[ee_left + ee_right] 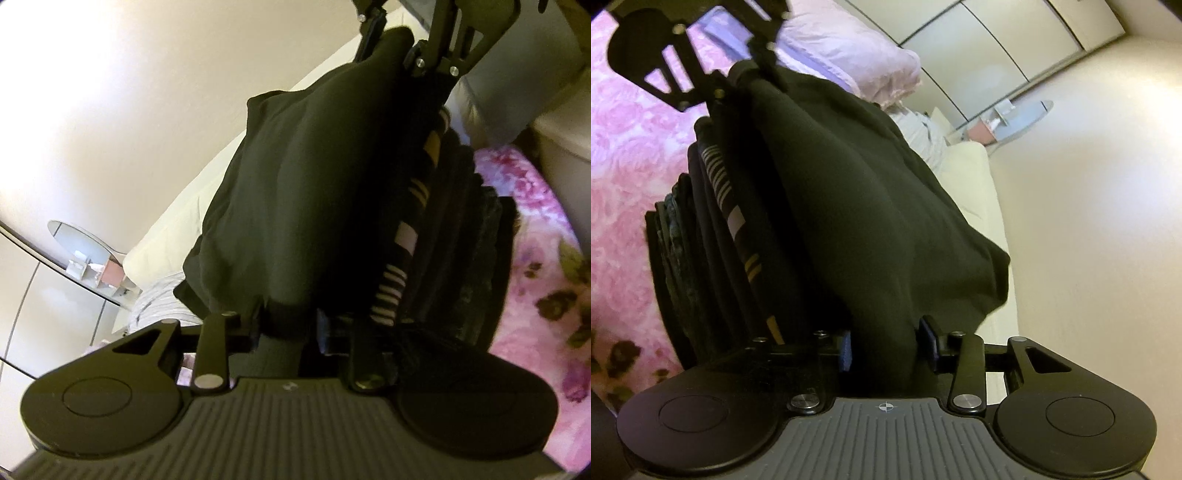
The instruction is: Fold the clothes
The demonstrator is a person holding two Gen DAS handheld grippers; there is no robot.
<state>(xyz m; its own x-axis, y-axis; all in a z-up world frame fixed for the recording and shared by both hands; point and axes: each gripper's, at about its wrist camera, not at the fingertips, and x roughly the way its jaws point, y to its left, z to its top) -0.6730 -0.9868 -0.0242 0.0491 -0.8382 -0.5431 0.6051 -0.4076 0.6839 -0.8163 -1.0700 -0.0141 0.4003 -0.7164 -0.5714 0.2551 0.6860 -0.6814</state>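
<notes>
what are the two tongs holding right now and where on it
Both tongs have the dark green garment between their jaws, the left tongs at one end, the right tongs at the opposite end. Whether the pads still pinch it cannot be told.

Left gripper (286,334) has the dark garment (295,192) between its jaws; right gripper (395,48) is at the far edge, stack (443,229) beside, floral bedspread (535,236) beyond.
</notes>
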